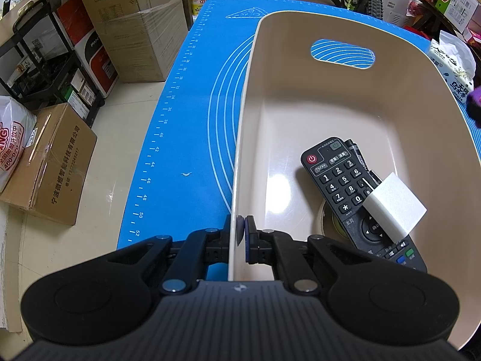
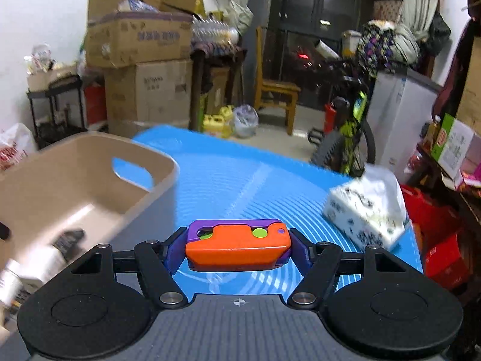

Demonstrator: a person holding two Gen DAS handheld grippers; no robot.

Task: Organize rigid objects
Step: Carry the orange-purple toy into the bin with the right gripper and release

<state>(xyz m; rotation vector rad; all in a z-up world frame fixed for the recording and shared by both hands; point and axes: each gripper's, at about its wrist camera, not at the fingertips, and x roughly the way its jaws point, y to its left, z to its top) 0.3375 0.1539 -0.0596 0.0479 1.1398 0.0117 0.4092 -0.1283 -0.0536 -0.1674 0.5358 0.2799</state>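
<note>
A blue mat (image 1: 180, 126) covers the table, and on it stands a beige bin (image 1: 315, 114). The left gripper (image 1: 240, 234) is pinched tight on the bin's near wall. Inside the bin a black remote (image 1: 339, 180) lies with its long axis running away from the camera, power button at the far end. The right gripper (image 2: 239, 248) clamps an orange-and-purple toy (image 2: 239, 248) by its two short ends, long axis crosswise, probably above the mat.

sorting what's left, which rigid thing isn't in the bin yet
The orange and purple toy, held between the right gripper fingers above the blue mat. The remote, marker and white block already lie inside the bin.
</note>
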